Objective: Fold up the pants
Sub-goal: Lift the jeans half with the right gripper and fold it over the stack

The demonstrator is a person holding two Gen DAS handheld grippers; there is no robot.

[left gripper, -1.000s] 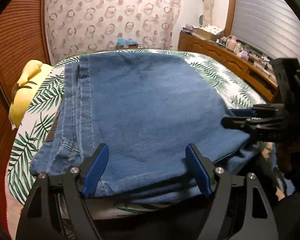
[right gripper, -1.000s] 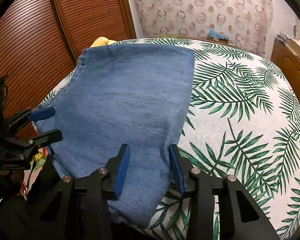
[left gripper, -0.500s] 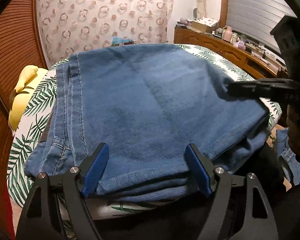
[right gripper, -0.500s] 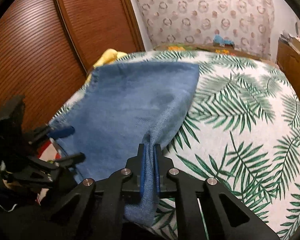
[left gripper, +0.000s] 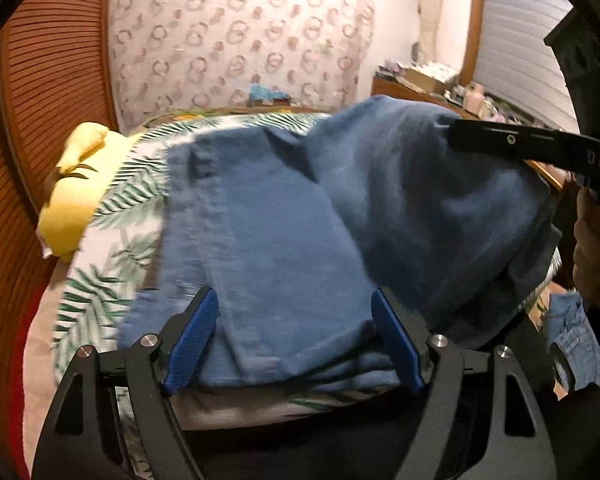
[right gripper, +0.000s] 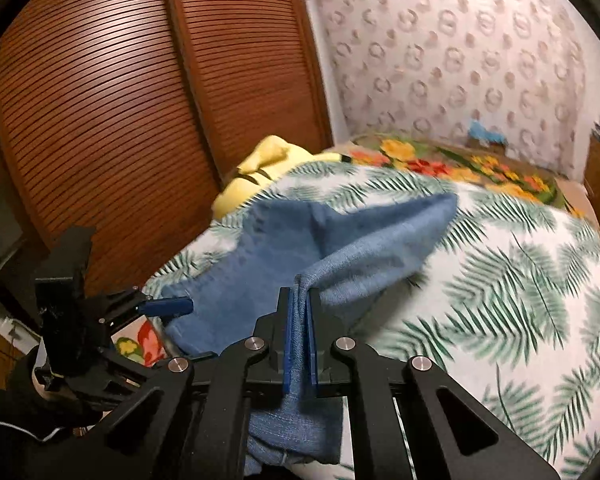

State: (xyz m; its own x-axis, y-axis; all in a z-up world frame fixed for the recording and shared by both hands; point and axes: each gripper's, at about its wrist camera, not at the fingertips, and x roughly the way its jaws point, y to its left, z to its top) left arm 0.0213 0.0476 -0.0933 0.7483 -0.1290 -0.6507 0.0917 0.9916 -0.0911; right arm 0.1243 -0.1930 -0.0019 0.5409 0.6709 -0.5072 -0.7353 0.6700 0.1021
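Palm-leaf bedspread [left gripper: 112, 204] fills the left wrist view, louvred wooden doors [left gripper: 40, 100] off to the left, and the blue denim pants [left gripper: 284, 240] lie straight ahead of the left gripper [left gripper: 296, 336]. Its blue pads stand wide apart, the near hem of the denim sitting between them, neither pad pressing on it. Up to its right, the right gripper [left gripper: 456, 136] comes in from the side with a fold of the pants lifted off the bed, a hand [left gripper: 596, 248] behind it. A yellow cushion [left gripper: 76, 192] sits far left. Over to the right wrist view: same bedspread [right gripper: 520, 288], and the right gripper [right gripper: 300, 336] has its pads pressed together on a pinch of denim [right gripper: 364, 248], cloth rising ahead of the fingers and hanging below them. Low to its left, the left gripper [right gripper: 168, 306] waits at the pants' edge, jaws apart.
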